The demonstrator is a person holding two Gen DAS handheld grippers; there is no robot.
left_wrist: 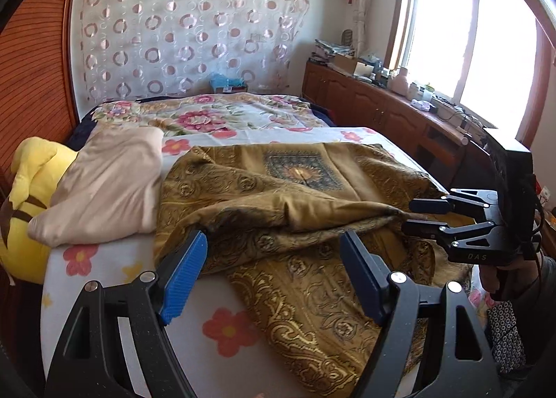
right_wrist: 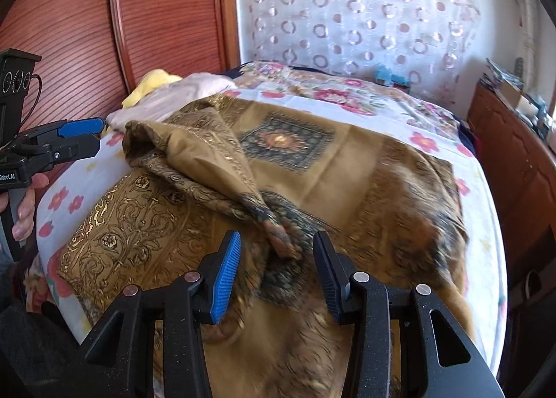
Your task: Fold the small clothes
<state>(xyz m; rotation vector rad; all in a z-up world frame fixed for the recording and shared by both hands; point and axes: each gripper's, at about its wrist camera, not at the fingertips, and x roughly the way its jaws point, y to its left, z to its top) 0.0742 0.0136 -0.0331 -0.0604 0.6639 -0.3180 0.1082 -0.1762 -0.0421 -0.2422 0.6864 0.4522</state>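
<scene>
On the bed: bed point(left_wrist: 114, 325) with a flowered sheet carries a large gold patterned cloth point(left_wrist: 305, 280), spread across its middle and rumpled at the near side.
Cloth, feel: looks thin, soft and light; I judge it will drape and sag, not hold a crease unaided, and the smooth weave may slip between pads.
Cloth, fold: one flap lies doubled over toward the near edge, ending in a twisted corner point(right_wrist: 281, 241).
Where to grip: probably that twisted corner and the far end of the same folded edge point(left_wrist: 222, 224), so the hem pulls straight.
Left tool point(left_wrist: 274, 276): spread wide, holding nothing; cloth lies under the gap, pads clear of it.
Right tool point(right_wrist: 276, 269): part open, the twisted corner between its pads; none appears to press on it.
Hard to see: right view blurs on the near cloth; its near hem is cut off by both tools; layers under the flap are hidden.
Beside: beige pillow point(left_wrist: 104, 186) and yellow plush toy point(left_wrist: 27, 196) at the left.
</scene>
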